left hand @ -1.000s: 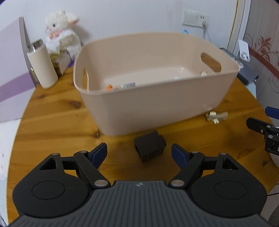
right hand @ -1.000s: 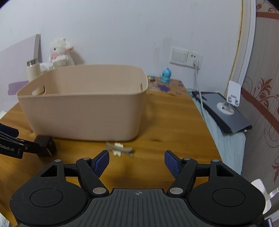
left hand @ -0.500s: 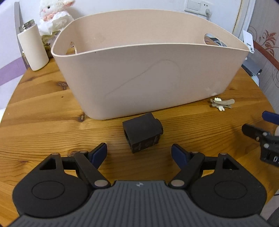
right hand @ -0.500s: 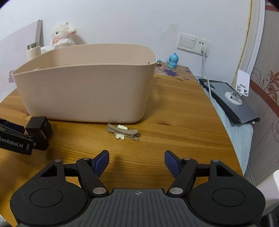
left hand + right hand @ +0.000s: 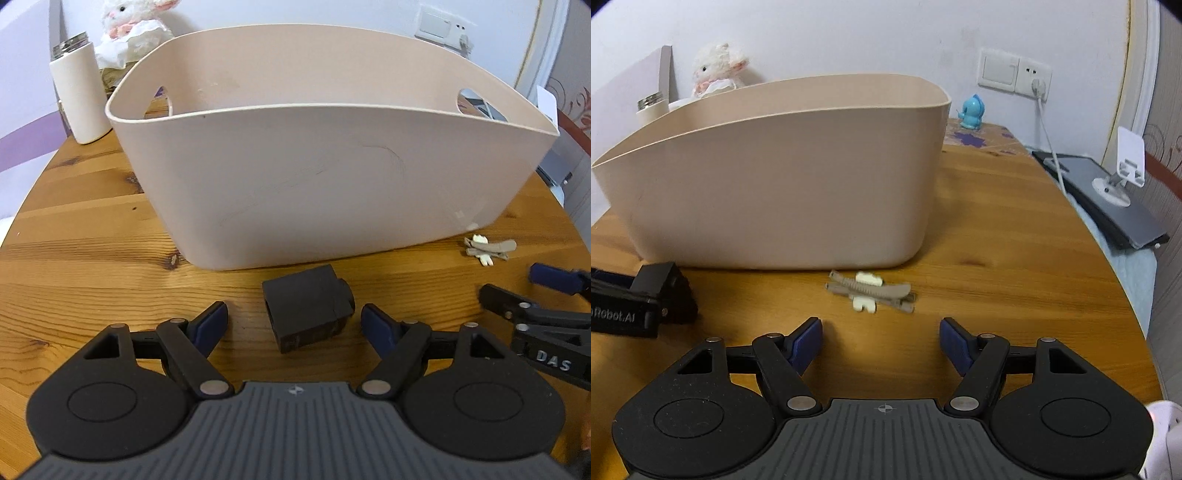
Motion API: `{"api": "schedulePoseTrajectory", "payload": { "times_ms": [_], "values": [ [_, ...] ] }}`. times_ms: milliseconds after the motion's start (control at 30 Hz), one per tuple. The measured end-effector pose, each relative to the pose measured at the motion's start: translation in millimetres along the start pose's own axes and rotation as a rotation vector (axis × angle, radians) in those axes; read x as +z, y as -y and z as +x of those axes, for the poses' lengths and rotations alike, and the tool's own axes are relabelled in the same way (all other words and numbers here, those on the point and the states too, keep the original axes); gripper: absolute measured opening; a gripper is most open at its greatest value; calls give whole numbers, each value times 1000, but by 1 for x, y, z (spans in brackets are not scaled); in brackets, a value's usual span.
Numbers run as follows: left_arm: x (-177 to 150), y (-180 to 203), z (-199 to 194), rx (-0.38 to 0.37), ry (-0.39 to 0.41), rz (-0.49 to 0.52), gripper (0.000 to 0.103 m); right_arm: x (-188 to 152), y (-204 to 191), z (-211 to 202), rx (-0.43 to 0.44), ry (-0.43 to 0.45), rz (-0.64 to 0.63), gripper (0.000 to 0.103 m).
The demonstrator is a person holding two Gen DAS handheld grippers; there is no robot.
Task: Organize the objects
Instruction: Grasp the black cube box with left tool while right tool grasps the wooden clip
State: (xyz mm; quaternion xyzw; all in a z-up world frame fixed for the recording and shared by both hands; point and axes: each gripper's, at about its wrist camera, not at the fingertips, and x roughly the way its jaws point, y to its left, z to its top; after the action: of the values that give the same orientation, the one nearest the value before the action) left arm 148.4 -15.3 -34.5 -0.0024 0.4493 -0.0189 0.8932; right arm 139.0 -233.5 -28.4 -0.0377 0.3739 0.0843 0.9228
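Jaws of left gripper (image 5: 293, 323) closing around untouched black block (image 5: 308, 314); right gripper (image 5: 881, 341) wide, empty.

We look from the left wrist low over the wooden table (image 5: 85, 236), angled down, close to the beige bin (image 5: 314, 177) filling mid-frame. From the right wrist we face that bin (image 5: 783, 184) from further right, more of the wall above. Both views share the bin, the black block (image 5: 306, 310) (image 5: 665, 291) and the hair clips (image 5: 487, 249) (image 5: 871, 291)
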Motion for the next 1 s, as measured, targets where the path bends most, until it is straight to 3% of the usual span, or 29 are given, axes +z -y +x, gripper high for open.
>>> {"api": "schedulePoseTrajectory", "payload": {
  "times_ms": [333, 533, 667, 1000],
  "values": [
    [6, 0, 6, 27, 7, 2, 76, 6, -6, 15, -19, 60, 28, 74],
    [10, 1, 6, 37, 9, -8, 68, 10, -7, 18, -31, 71, 41, 55],
    [10, -4, 4, 38, 20, -27, 54, 7, -9, 15, -35, 76, 43, 55],
    [-1, -9, -1, 15, 53, -29, 54, -4, -9, -2, -24, 71, 57, 55]
  ]
}}
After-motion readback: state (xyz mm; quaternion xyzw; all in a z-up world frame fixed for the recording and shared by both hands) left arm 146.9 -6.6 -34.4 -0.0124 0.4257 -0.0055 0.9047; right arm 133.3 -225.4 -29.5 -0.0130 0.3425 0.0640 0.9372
